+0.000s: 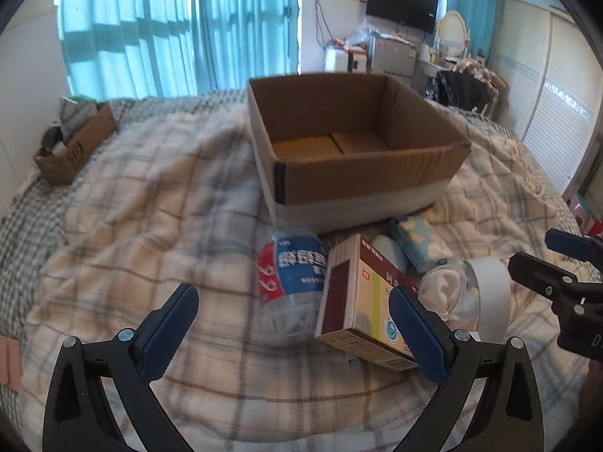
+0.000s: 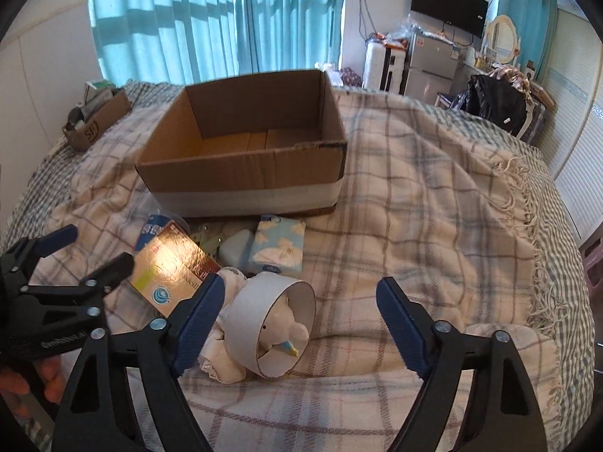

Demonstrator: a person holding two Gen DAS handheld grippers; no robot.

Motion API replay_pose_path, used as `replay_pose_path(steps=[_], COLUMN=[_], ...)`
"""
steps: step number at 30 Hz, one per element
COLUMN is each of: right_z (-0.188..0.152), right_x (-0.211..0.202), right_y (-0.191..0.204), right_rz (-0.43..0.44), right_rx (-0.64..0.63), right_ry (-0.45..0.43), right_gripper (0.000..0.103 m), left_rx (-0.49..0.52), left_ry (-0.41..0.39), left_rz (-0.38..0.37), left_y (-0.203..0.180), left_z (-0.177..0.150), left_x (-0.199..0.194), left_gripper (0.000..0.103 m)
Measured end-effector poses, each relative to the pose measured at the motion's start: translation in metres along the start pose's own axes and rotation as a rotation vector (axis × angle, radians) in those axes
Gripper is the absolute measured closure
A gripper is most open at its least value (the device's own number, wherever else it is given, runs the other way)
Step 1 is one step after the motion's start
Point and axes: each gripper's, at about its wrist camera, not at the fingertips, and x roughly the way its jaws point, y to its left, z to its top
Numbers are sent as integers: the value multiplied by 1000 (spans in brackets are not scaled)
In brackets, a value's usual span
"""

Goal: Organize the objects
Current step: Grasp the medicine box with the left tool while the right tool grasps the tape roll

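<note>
An open cardboard box [image 1: 361, 173] stands on the plaid blanket, also in the right wrist view [image 2: 241, 177]. In front of it lie a clear bottle with a red and blue label [image 1: 292, 275], a brown and cream medicine carton [image 1: 371, 301] [image 2: 173, 267], a blue cloud-print pack [image 1: 418, 243] [image 2: 280, 246], a pale blue item [image 2: 235, 250] and a white paper ring around a white cloth toy [image 2: 275, 324] [image 1: 490, 293]. My left gripper [image 1: 294, 331] is open, its jaws either side of the bottle and carton. My right gripper [image 2: 301, 324] is open around the paper ring.
A smaller cardboard box [image 1: 73, 143] [image 2: 96, 118] holding odds and ends sits at the bed's far left. The plaid blanket [image 2: 433, 226] covers the bed. Beyond are blue curtains, a wall TV, a fridge and a wardrobe at right.
</note>
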Motion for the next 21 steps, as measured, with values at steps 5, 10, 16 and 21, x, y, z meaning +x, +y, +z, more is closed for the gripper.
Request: replay_pose_path(steps=[5,10,16,21], right_z=[-4,-5,-6,-7], right_x=[22,25,18,16], right_y=[12,12,15,28], right_rz=[-20,-23,-59,-51], right_rx=[-51,-45,-57,-105], right_ry=[58,60,49,56], right_gripper=[25,25,25,25], left_rx=[7,89,119,103], left_ry=[54,54,-31,-122], left_rz=[-114,-184,-149,-111], left_y=[-7,-26,-28,-4], left_z=[0,-4,1,18], left_x=[25,26,-10,-49], left_gripper=[3,55,68,69])
